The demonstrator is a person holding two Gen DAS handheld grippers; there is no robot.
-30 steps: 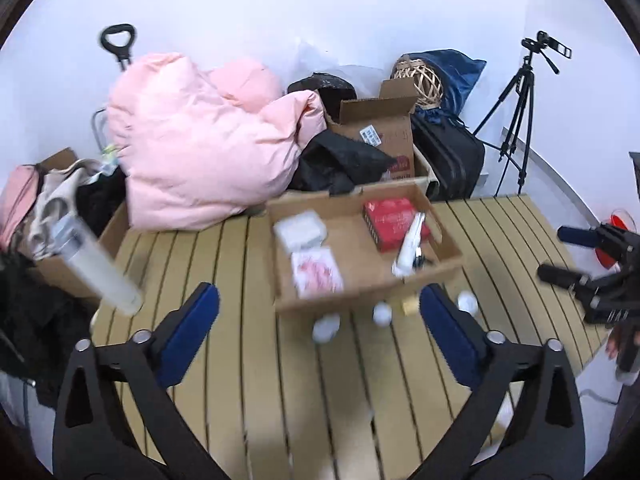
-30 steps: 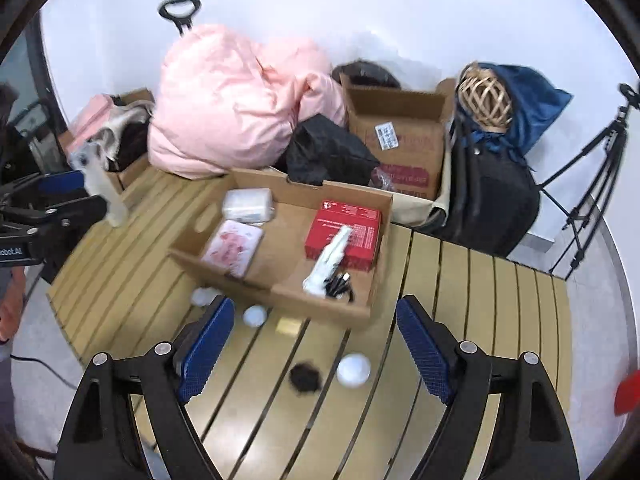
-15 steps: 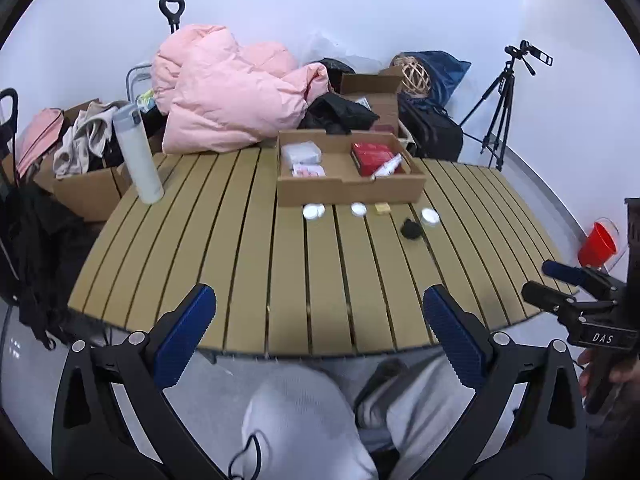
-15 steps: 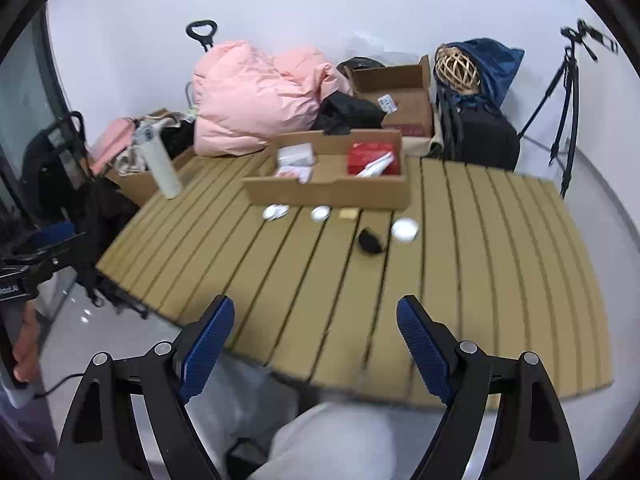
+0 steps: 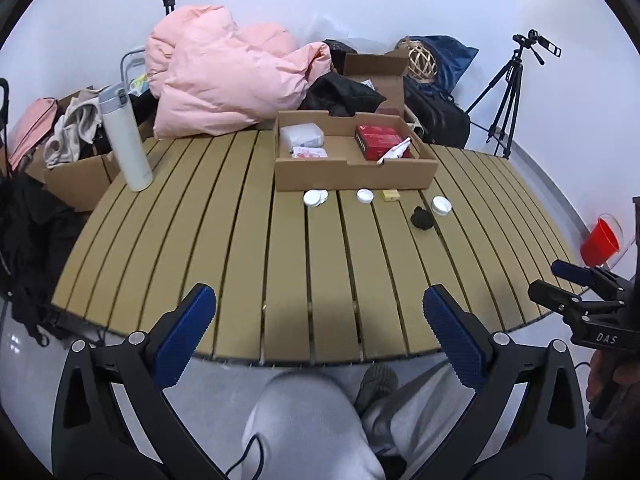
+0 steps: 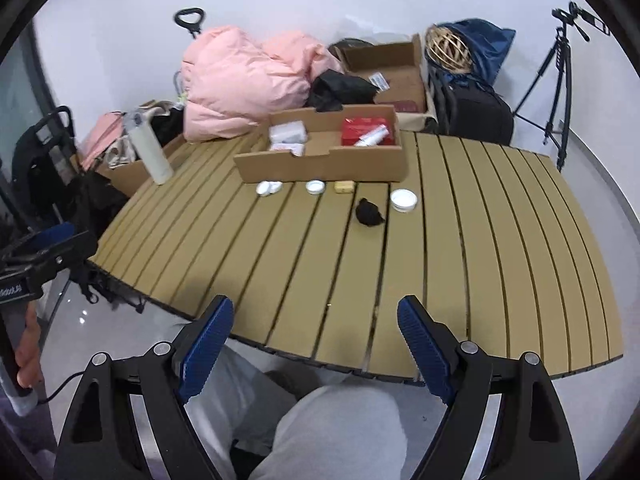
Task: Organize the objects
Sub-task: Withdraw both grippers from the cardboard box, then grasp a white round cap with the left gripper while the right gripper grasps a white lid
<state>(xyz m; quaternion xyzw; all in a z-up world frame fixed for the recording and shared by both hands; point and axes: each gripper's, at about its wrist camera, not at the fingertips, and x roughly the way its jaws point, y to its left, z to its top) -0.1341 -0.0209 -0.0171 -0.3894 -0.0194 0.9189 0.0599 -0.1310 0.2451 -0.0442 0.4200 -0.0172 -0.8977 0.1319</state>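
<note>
Both claws spread wide and empty over the near table edge

The black lump (image 6: 369, 213) is too dark to identify; it lies well beyond the right gripper (image 6: 314, 342) and left gripper (image 5: 318, 330), beside a white lid (image 6: 403, 200). The cardboard tray (image 5: 352, 176) holds a red box (image 5: 378, 141), a white tube and two pale packets

Makeshift recording room, used also for storage: slatted tabletop (image 5: 248, 248) against bare white wall; behind it piled pink duvet (image 5: 224, 84), cardboard boxes (image 5: 376, 76), luggage; camera tripod (image 5: 508, 92) at its right.
</note>
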